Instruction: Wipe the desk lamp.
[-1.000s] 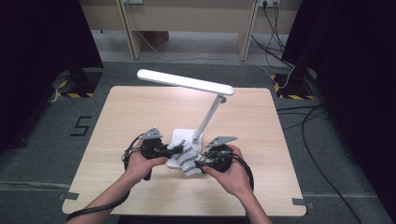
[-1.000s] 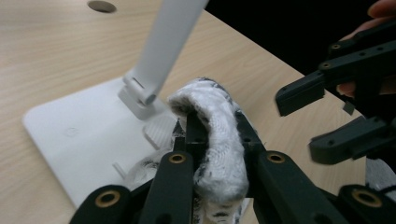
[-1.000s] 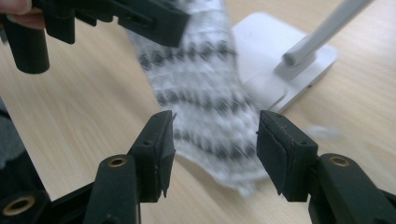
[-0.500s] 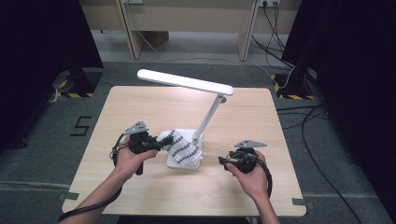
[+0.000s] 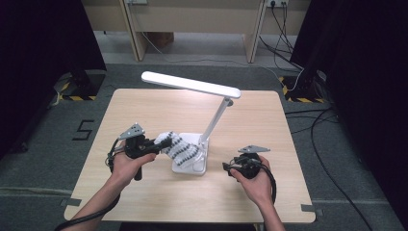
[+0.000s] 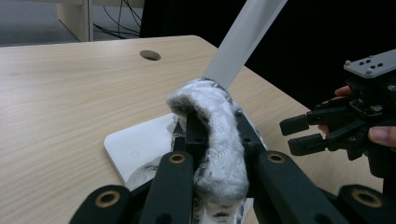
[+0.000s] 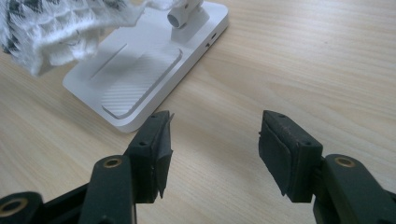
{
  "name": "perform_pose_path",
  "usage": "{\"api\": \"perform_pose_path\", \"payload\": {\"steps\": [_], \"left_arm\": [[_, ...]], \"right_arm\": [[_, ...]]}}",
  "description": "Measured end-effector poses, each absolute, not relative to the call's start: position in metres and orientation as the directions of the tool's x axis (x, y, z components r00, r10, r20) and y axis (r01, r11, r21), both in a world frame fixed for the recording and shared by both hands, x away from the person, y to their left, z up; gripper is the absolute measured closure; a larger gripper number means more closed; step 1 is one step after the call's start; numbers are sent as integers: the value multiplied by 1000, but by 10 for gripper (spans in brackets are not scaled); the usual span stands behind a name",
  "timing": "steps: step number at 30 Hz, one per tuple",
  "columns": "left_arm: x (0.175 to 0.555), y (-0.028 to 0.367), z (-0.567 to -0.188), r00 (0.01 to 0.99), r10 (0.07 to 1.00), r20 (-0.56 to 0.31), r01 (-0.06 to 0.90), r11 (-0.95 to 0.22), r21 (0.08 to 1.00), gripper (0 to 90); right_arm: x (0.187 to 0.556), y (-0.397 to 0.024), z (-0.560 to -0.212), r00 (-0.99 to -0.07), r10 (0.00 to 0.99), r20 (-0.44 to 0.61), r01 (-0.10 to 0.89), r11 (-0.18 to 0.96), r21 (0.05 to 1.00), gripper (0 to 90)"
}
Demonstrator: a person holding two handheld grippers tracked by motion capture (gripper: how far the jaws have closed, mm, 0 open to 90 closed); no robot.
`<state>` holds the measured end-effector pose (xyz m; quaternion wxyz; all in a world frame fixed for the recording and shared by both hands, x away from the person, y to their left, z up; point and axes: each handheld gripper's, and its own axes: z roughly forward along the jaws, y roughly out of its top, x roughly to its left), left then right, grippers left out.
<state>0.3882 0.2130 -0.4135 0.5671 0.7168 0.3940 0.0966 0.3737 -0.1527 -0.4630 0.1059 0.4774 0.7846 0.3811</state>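
A fuzzy white cloth with dark markings [image 5: 182,150] lies draped over the white base [image 5: 198,167] of a desk lamp. My left gripper [image 5: 166,143] is shut on the cloth's left end and holds it a little above the table. In the left gripper view the cloth [image 6: 212,144] bulges up between the two closed jaws. To the right of the lamp base, my right gripper [image 5: 226,167] stands open with nothing between its jaws [image 7: 215,140], which have just been opening a little. It points left at the base [image 7: 140,79] and the cloth's hanging edge [image 7: 51,28].
The lamp's slanted arm [image 5: 219,118] rises from the base to a long lit head [image 5: 190,84] over the table's middle. The wooden table [image 5: 144,110] has a cable hole [image 6: 150,55] at the far side. Dark curtains and floor cables surround it.
Both grippers were together at the cloth on the lamp base. The right one has let go and moved right and down. The left one has drawn the cloth's end to the left.
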Motion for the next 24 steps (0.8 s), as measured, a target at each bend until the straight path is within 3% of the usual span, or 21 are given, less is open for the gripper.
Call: {"api": "perform_pose_path", "payload": {"steps": [5,12,20,24], "left_arm": [[390,215,-412,662,682,-312,449,-27,893,800],[389,222,-409,647,698,-307,443,-16,896,800],[384,230,-401,639,712,-293,428,-12,904,800],[381,236,-398,632,716,-297,417,9,909,800]], "right_arm": [[378,-138,-466,-539,820,193,669,278,690,479],[385,-117,-467,-578,798,170,637,311,705,604],[391,-87,-469,-649,752,117,569,378,730,623],[399,-74,-474,-669,735,110,566,408,717,582]]}}
